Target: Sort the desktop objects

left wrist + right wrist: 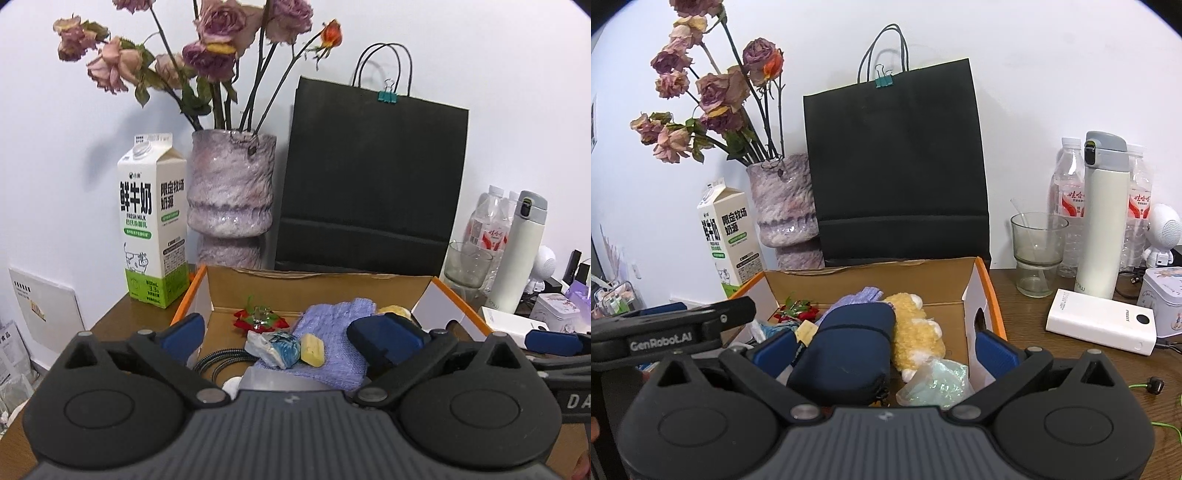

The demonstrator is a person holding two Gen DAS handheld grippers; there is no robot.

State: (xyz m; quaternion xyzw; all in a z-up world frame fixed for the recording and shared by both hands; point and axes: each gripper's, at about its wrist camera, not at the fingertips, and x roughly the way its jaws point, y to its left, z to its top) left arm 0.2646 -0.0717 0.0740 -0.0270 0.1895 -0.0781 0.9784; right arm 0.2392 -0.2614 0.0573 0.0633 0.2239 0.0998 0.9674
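**Desk sort: both grippers over the cardboard box, nothing held**

Wooden desk [1027, 295] against a white wall. Tall items stand at the back: milk carton [151, 221], mottled vase [231, 199] of dried roses, and a black paper bag [373, 177] clipped shut with a teal binder clip. My reading is that these stay upright at the rear to keep the working area in front free.

Container: an open cardboard box [871, 284] with orange-edged flaps sits in front of the bag and serves as the collection bin. Contents visible:
- lilac knitted cloth [332, 332], spread across the floor of the box
- small yellow block [313, 349] and a crumpled blue-and-white wrapper [275, 349], both resting on the cloth's near edge
- red strawberry-like trinket [258, 319] toward the back left
- dark blue pouch [846, 354], lying lengthwise
- yellow plush toy [916, 332], touching the pouch on its right
- pale green crumpled packet [934, 384] at the near right corner
- braided cable [221, 360] at the near left

Left gripper [291, 338]: jaws spread wide, nothing pinched; the block and wrapper lie loose below and between the pads.

Right gripper [886, 350]: jaws also apart, straddling the pouch and the plush without pressing either.

Unsorted, right of the box: white power bank [1100, 321], glass cup [1038, 251], white flask [1102, 218], water bottles [1067, 192], small tin [1163, 295].

Judgement: sorting is well along; the items at right remain candidates.
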